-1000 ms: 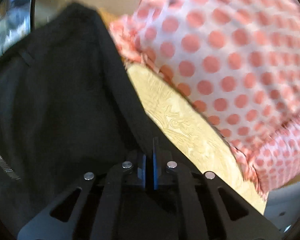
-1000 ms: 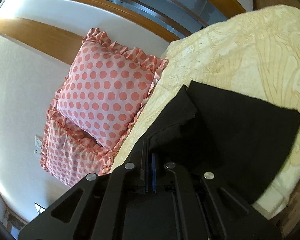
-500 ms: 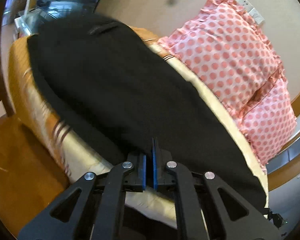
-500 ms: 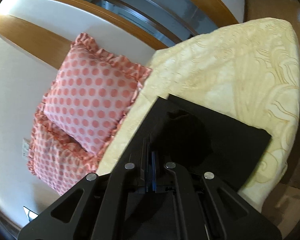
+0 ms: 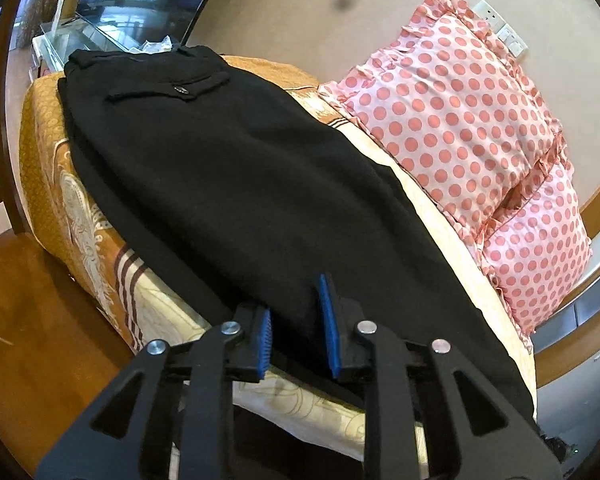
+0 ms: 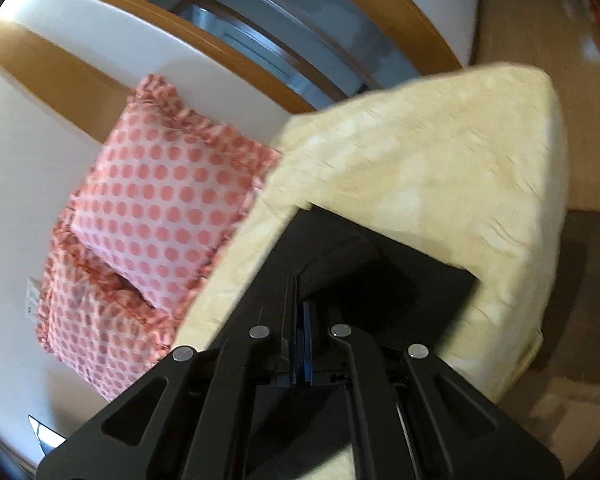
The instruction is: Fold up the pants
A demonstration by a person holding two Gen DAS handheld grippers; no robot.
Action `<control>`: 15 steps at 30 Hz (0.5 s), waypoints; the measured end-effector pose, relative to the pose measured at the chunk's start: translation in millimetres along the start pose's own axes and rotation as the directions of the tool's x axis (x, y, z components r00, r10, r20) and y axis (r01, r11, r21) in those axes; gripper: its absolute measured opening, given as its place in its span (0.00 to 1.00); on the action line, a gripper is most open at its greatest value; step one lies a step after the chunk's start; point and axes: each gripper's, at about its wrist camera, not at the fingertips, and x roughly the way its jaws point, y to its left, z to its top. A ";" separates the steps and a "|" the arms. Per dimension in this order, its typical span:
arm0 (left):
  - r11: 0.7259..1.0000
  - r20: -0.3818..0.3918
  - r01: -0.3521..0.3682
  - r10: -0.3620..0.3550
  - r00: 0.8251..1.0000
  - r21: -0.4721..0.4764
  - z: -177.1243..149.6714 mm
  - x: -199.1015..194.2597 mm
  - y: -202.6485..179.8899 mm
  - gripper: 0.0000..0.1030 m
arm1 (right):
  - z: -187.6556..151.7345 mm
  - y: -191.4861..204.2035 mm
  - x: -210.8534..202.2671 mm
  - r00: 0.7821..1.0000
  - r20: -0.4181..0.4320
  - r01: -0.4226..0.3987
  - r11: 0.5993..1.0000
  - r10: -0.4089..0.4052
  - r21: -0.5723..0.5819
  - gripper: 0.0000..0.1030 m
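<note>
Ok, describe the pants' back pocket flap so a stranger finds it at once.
Find the bed with two polka-dot pillows; black pants lie along it. At their far waistband end sits the pocket flap, the only raised strip, with a small button.

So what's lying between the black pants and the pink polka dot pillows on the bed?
In the left wrist view, only a strip of cream patterned bedspread separates the black pants from the pink polka-dot pillows.

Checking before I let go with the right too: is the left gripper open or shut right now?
Open. The left gripper shows a clear gap between its blue pads, with the black pants lying flat on the bed beyond them.
</note>
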 end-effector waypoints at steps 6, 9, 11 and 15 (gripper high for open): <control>1.000 -0.007 0.013 -0.013 1.000 0.015 1.0 0.9 1.3 0.20 | -11.1 -24.5 2.7 0.998 -0.036 0.045 0.997 -0.043 0.056 0.02; 0.999 -0.016 0.010 -0.010 1.000 0.032 0.8 1.2 3.2 0.10 | -13.8 -24.0 0.1 0.998 -0.028 0.054 0.997 -0.052 0.051 0.02; 0.999 -0.027 0.027 -0.026 0.999 0.026 0.1 -0.3 7.2 0.06 | -15.2 -21.1 -4.2 0.998 -0.018 0.064 0.997 -0.063 0.040 0.02; 0.998 -0.032 0.030 -0.028 0.999 0.048 -2.9 -4.7 9.5 0.04 | -17.1 -20.1 -13.5 0.997 -0.003 0.074 0.996 -0.074 0.039 0.02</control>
